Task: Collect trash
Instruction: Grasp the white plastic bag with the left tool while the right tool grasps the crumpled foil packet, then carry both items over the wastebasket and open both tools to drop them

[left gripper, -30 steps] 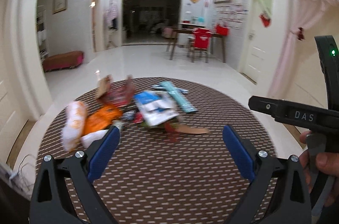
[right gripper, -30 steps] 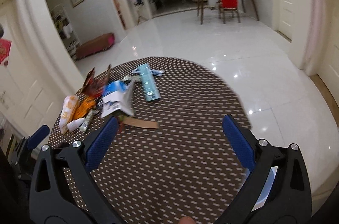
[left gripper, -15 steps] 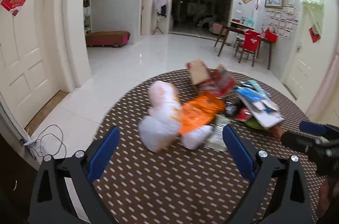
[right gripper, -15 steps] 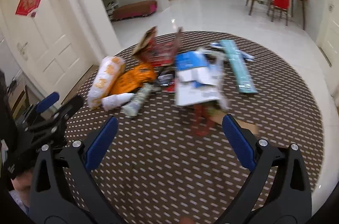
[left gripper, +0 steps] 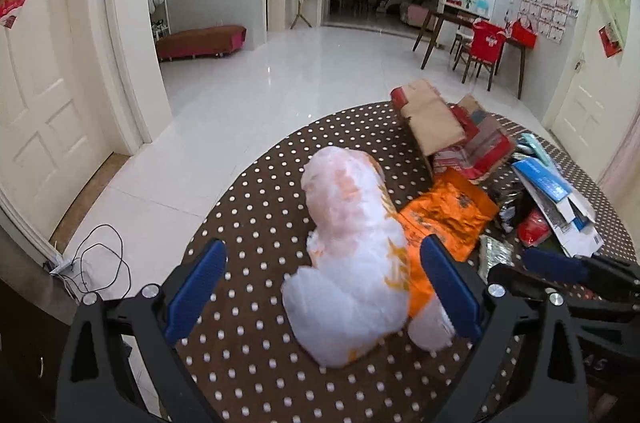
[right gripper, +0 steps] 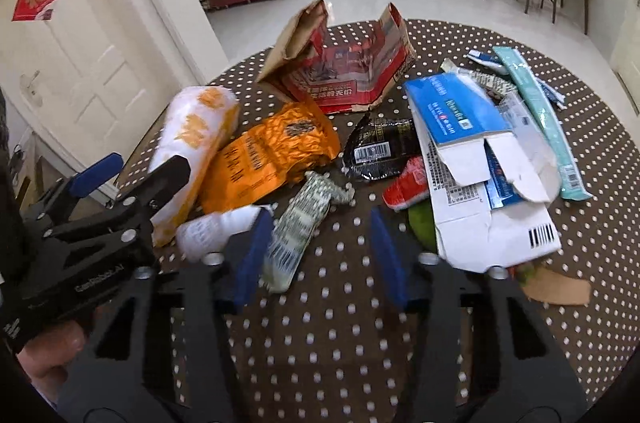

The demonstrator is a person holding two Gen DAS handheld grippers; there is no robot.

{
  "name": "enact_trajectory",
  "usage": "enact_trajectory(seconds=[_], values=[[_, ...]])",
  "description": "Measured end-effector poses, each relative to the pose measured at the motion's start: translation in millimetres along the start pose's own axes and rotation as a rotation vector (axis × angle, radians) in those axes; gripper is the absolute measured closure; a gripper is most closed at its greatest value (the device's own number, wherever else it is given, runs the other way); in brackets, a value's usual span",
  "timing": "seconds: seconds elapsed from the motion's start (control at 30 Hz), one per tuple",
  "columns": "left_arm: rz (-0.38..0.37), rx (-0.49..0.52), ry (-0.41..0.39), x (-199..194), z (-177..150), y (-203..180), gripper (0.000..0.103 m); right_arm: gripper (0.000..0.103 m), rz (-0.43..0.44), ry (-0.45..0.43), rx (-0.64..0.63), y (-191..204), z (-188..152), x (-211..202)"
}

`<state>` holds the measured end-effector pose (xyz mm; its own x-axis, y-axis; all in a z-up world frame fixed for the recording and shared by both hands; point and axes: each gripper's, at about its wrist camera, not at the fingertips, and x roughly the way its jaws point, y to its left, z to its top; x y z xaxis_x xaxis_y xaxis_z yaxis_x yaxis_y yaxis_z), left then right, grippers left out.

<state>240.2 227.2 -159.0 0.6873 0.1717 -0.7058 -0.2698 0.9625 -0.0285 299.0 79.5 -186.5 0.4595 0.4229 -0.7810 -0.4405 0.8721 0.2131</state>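
Barcodes on black wrapper (right gripper: 374, 147) and white carton (right gripper: 496, 223); other print too blurred

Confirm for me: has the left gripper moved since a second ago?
Yes. The left gripper has swung from facing the middle of the trash pile to the pile's left end, closing in on the white and orange bag, which now sits between its open fingers.

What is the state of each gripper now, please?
Left gripper: open, white plastic bag between its fingers, not gripped.
Right gripper: closing, holding nothing.
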Motion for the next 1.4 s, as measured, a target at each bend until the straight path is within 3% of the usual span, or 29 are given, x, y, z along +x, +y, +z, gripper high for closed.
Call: enact_trajectory(seconds=[0.07, 0.13, 0.2, 0.27, 0.3, 0.43, 0.87, 1.17, 1.4], values=[[-0.016, -0.015, 0.032, 8, 2, 3, 0.008, 0.064, -0.012, -0.003, -0.009, 4, 2, 7], [-0.065, -0.028, 0.063, 15, 2, 7, 0.021, 0.066, -0.032, -0.003, -0.043, 11, 2, 10], [-0.084, -0.030, 0.081, 19, 2, 7, 0.046, 0.066, -0.051, -0.005, -0.075, 17, 1, 11], [-0.100, -0.022, 0.088, 20, 2, 6, 0.052, 0.068, -0.060, -0.006, -0.115, 23, -3, 11], [-0.099, -0.021, 0.073, 17, 2, 7, 0.055, 0.074, -0.056, -0.007, -0.123, 23, -4, 9], [-0.089, -0.030, 0.022, 4, -4, 9, 0.058, 0.092, -0.008, -0.011, -0.110, 20, -11, 2], [-0.114, -0.059, -0.149, -79, -25, -2, 0.058, 0.092, 0.105, -0.120, -0.024, -20, -38, -67], [-0.208, -0.002, -0.234, -142, -33, -55, 0.059, 0.092, 0.122, -0.265, 0.013, -48, -51, -149], [-0.317, 0.064, -0.279, -178, -43, -115, 0.059, 0.092, 0.102, -0.370, 0.077, -95, -67, -213]])
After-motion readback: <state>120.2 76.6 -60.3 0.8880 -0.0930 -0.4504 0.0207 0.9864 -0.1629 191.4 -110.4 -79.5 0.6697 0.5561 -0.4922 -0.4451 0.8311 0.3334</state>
